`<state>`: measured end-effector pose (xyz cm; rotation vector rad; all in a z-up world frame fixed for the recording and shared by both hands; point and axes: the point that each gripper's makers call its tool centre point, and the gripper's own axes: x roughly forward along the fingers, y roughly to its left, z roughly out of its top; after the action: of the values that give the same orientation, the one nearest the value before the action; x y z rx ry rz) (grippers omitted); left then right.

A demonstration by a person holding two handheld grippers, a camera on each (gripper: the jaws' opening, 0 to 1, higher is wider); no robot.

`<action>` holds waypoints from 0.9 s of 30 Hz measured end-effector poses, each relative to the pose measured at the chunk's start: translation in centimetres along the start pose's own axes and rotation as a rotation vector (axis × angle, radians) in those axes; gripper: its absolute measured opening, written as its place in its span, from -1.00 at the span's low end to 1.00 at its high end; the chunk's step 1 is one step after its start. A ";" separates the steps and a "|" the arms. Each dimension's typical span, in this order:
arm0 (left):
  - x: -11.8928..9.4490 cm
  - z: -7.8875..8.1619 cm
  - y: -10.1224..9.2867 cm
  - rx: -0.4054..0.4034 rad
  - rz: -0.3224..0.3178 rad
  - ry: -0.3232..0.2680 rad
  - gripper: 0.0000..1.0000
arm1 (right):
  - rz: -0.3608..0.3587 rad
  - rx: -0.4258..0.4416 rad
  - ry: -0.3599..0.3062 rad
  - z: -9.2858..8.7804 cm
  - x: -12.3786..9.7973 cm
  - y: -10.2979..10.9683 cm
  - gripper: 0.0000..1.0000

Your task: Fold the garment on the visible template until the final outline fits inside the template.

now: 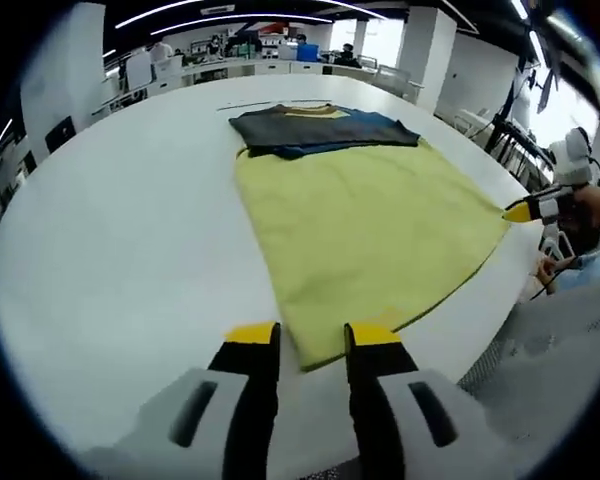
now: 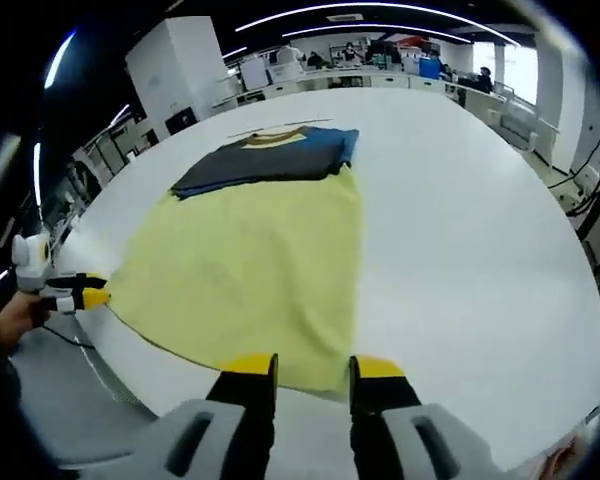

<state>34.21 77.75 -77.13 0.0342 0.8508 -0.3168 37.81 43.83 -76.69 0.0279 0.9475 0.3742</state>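
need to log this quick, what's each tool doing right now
Left tool: open, holding nothing, jaws at the near edge of the yellow cloth garment.
Right tool: open, holding nothing, at the same garment's edge.

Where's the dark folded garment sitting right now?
The dark garment lies on the white table at the far end of the yellow cloth, overlapping that far edge; the right gripper view shows it there too.

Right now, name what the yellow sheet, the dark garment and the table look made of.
Yellow sheet: looks like soft, matte cloth, lying limp with faint ripples. Dark garment: matte fabric, probably knit, folded flat with soft edges. Table: smooth, hard white surface, perhaps laminate, faintly glossy; the exact material can't be told.
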 end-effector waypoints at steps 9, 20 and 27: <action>0.0 -0.3 0.3 -0.017 0.032 0.008 -0.84 | -0.040 -0.048 0.003 -0.4 0.2 -0.7 -0.78; -0.2 -0.6 0.0 -0.058 0.018 0.034 -0.99 | -0.037 -0.078 -0.019 -0.2 0.6 -0.7 -1.00; -0.8 -0.4 0.0 -0.035 0.022 0.039 -1.00 | -0.022 -0.079 -0.007 -0.4 0.4 -0.4 -1.00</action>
<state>33.38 78.07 -76.80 0.0170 0.8943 -0.2815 37.80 43.48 -77.29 -0.0537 0.9249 0.3906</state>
